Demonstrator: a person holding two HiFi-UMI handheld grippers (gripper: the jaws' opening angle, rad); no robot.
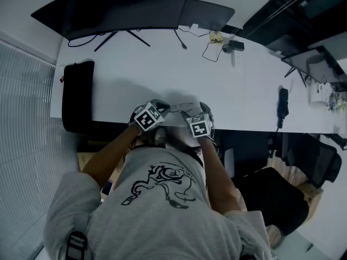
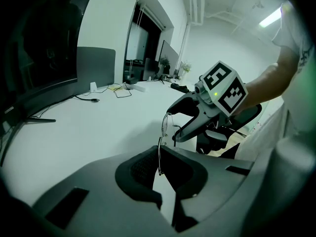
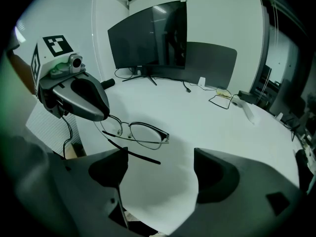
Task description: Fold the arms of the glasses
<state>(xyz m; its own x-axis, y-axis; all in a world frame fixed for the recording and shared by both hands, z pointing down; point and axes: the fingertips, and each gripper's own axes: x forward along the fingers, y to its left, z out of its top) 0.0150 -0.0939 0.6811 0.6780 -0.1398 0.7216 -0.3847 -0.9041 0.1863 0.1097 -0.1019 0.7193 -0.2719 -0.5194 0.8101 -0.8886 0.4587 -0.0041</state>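
Bottom of the head view: person in a grey T-shirt [image 1: 162, 199], with both tools up at the near edge of the white desk [image 1: 233, 85], centre of frame.

Left tool [image 2: 160, 157]: jaws nearly together, pinched on the glasses [image 3: 140, 132]. A thin wire part of the frame runs up between the pads.

Right tool [image 3: 158, 169]: jaws wide apart, gripping nothing. One glasses arm [image 3: 131, 151] shows below the lenses, slanting close by the jaw at lower left of the right gripper view. Can't tell if it touches.

The glasses sit between the two tools, above the desk surface with a shadow under them.

Left-centre of the head view: black bag [image 1: 77, 96] lying at the desk edge, contents not visible.

Top of that frame: dark curved monitor [image 1: 114, 7], grey panel [image 1: 209, 12] beside it, loose cables [image 1: 214, 46] on the desk in front.
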